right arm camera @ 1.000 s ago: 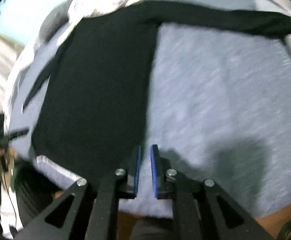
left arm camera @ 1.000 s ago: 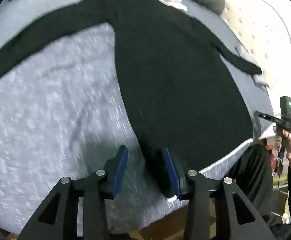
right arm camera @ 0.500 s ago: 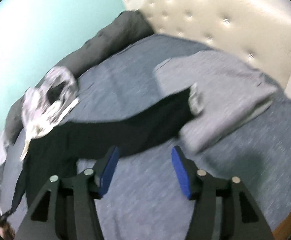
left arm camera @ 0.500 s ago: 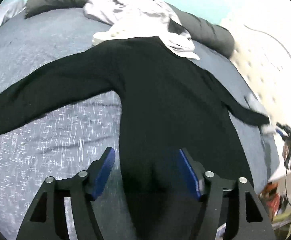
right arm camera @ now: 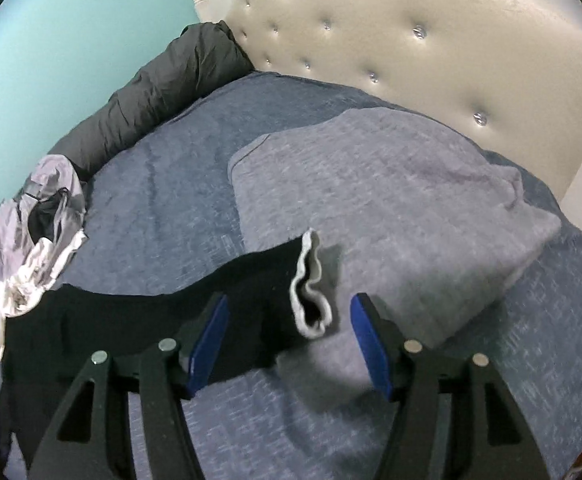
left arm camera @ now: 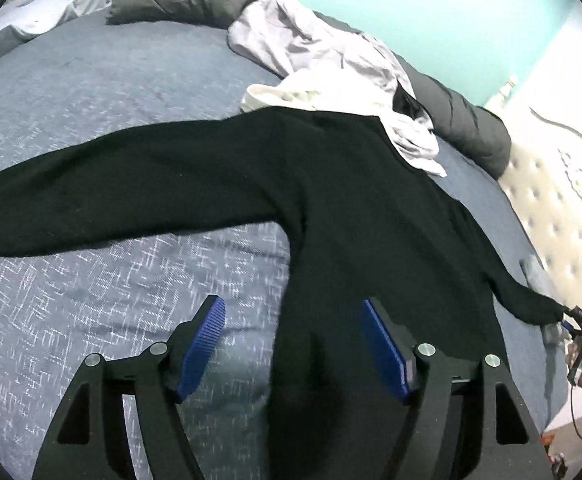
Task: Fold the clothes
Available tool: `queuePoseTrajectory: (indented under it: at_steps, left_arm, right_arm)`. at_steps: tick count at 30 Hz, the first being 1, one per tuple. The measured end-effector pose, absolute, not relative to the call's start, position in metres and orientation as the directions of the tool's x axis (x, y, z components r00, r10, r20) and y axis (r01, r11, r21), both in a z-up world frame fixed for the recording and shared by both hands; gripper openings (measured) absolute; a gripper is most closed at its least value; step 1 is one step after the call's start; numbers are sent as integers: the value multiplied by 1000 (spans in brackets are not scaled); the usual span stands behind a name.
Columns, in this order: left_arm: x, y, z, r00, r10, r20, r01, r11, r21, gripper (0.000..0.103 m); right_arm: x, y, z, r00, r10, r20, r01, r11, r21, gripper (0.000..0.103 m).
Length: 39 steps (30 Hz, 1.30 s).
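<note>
I see a black knit sweater (left arm camera: 351, 208) spread flat on the bed (left arm camera: 111, 80), sleeves out, over a woven blue-grey cover. My left gripper (left arm camera: 293, 346) has just been opening over its hem; my right gripper (right arm camera: 289, 346), also just opening, straddles the white-ribbed cuff (right arm camera: 311, 284), gripping nothing.

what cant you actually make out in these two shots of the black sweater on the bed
- Black sweater hem: left wrist view, hidden behind the left claw and the bottom edge.
- Its far-left sleeve end: left wrist view, cut off by the left edge.
- Right claw: left wrist view, too small at the right rim to judge its opening there.
- Pile of pale clothes: right wrist view, crumpled, so the garment types are unreadable.
- Sweater body: right wrist view, mostly behind the right claw's frame.
</note>
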<state>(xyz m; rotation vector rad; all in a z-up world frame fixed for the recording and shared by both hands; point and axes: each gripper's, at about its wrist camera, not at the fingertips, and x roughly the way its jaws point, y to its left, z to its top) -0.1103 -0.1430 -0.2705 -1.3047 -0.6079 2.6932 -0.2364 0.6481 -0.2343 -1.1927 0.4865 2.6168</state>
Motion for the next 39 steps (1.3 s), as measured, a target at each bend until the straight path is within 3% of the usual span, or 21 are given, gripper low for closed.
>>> queuePoseTrajectory:
  at_steps: [4, 10, 11, 14, 19, 27, 39]
  left_arm:
    - [-112, -138, -277, -643, 235, -729, 90, -922, -376, 74]
    - [-112, -128, -288, -641, 247, -726, 69, -924, -376, 74]
    - [-112, -125, -289, -638, 249, -728, 64, -926, -373, 74]
    - [-111, -121, -292, -636, 245, -732, 51, -933, -357, 74]
    - [-109, -122, -293, -639, 250, -727, 54, -929, -367, 74]
    - [-99, -126, -283, -660, 271, -700, 40, -919, -393, 74]
    - [-79, -140, -255, -716, 296, -633, 7, -903, -430, 74]
  right_arm:
    - [-247, 639, -242, -652, 66, -755, -292, -941, 169, 62]
    - [-256, 635, -249, -638, 96, -764, -284, -952, 118, 26]
    - [-256, 634, -248, -638, 101, -763, -280, -954, 108, 16]
    - [-255, 631, -245, -643, 105, -759, -270, -958, 97, 10]
    - [-252, 616, -229, -680, 76, -730, -222, -969, 106, 8]
    - [-250, 527, -168, -741, -142, -656, 3, -978, 208, 8]
    - [-225, 290, -105, -614, -533, -582, 420, -845, 331, 8]
